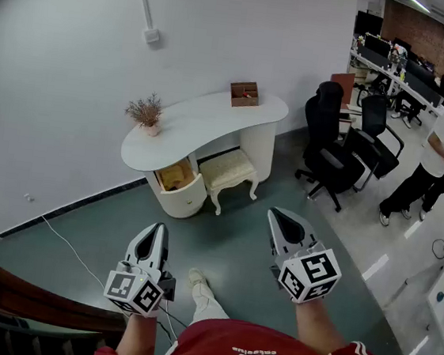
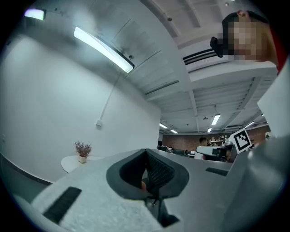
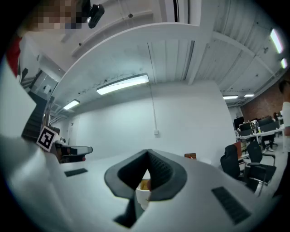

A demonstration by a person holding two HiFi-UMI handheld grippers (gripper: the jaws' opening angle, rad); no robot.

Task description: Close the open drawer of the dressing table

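The table [image 1: 204, 123] stands against the white wall [image 1: 66, 75], well ahead of both grippers. Its drawer [image 1: 176, 177] sits under the table's left end, in the rounded base, and is pulled out towards the room, with something yellow showing inside. A cushioned stool [image 1: 229, 170] stands just right of the drawer, half tucked under the table. On the table's left end is a small dried plant [image 1: 145, 113] in a pot; at its far right end is a brown box [image 1: 244, 94].

The left gripper [image 1: 155, 232] hangs over the floor [image 1: 105, 223] well short of the table, pointing towards it. Its fingers [image 2: 159, 170] are together with nothing held between them. The right gripper [image 1: 278, 216] is at the same sort of distance from the table, a little further right, and also aimed that way. Its fingers [image 3: 161, 170] meet at the tips and grip nothing (the white and yellow seen through the gap lower down is the drawer end of the table, far off).

Right of the table are two black chairs [image 1: 339, 143] and, beyond them, a person [image 1: 438, 157] in a white top. A thin cable [image 1: 71, 247] runs across the floor left of the table. Dark wooden stairs [image 1: 9, 293] lie further left, near the left gripper.
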